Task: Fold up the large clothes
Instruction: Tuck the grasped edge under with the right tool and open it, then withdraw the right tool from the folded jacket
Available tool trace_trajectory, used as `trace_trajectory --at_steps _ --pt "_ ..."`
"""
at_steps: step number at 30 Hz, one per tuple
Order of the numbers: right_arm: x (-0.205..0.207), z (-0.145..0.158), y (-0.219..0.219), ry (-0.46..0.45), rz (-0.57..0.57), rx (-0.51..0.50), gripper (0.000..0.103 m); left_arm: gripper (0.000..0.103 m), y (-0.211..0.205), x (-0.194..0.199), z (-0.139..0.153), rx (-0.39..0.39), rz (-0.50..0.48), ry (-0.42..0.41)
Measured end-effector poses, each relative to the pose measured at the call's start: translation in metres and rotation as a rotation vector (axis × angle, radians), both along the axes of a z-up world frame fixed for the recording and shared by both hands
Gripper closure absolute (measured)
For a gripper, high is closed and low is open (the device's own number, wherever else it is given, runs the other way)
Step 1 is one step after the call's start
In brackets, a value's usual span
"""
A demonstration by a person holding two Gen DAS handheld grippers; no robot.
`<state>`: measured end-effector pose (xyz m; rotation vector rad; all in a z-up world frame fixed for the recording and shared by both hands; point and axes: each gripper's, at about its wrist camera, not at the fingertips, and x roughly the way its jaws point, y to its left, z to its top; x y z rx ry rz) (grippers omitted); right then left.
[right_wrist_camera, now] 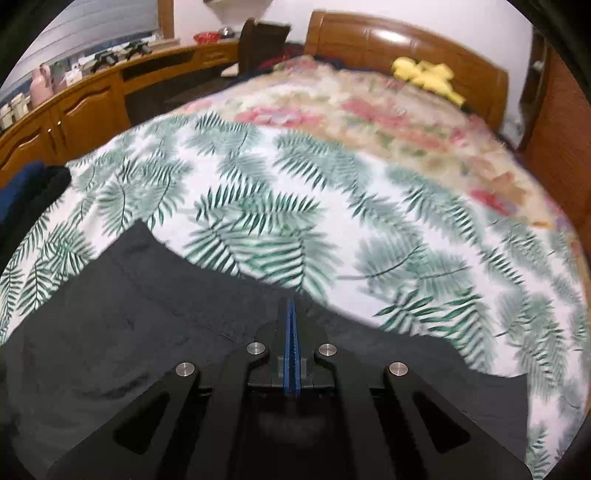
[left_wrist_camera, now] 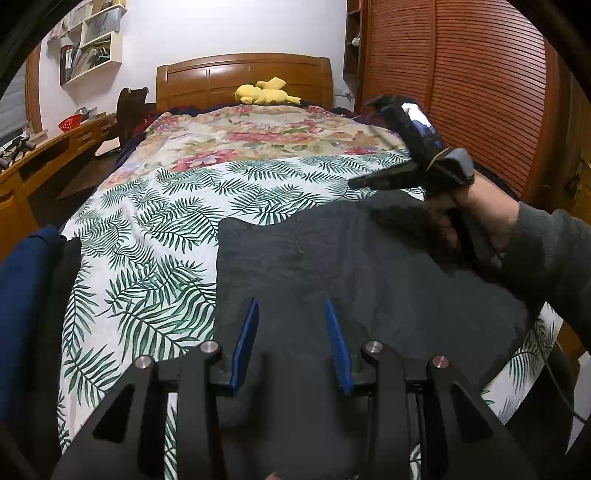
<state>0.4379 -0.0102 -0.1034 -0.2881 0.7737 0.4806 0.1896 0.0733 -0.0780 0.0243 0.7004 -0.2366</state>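
My right claw [right_wrist_camera: 291,306] is pinched fully closed at the far edge of the dark garment [left_wrist_camera: 369,266]. My left claw [left_wrist_camera: 290,306] stands partly open over it, gripping nothing. Garment lies flat on the bed's leaf-print sheet [left_wrist_camera: 155,229].

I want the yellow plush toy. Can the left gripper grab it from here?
Probably not. The yellow plush toy lies by the headboard, far up the bed, while the left gripper hangs open over the dark garment at the near end.

Wooden headboard [left_wrist_camera: 243,79], white wall [left_wrist_camera: 229,26], seemingly slatted wardrobe doors [left_wrist_camera: 480,92].
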Motion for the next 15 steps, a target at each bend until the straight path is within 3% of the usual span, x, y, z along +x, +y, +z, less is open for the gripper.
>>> trace_trajectory --at_steps 1,2,5,10,15 --pt "-0.007 0.008 -0.004 -0.007 0.002 0.001 0.091 0.067 -0.001 -0.001 0.001 0.0 -0.001 -0.002" --pt "-0.014 0.013 -0.007 -0.011 0.0 0.002 0.075 0.067 -0.003 -0.003 0.002 0.001 -0.002 -0.005" --pt "-0.045 0.026 -0.024 -0.022 0.019 0.02 0.054 0.067 -0.009 -0.009 0.006 -0.004 -0.007 -0.013" --pt "-0.108 0.026 -0.065 -0.014 0.023 -0.005 0.051 0.067 -0.024 -0.023 0.012 -0.003 -0.023 -0.023" --pt "-0.168 0.021 -0.125 -0.039 -0.075 0.028 0.051 0.067 -0.041 -0.035 0.012 -0.006 -0.023 -0.032"
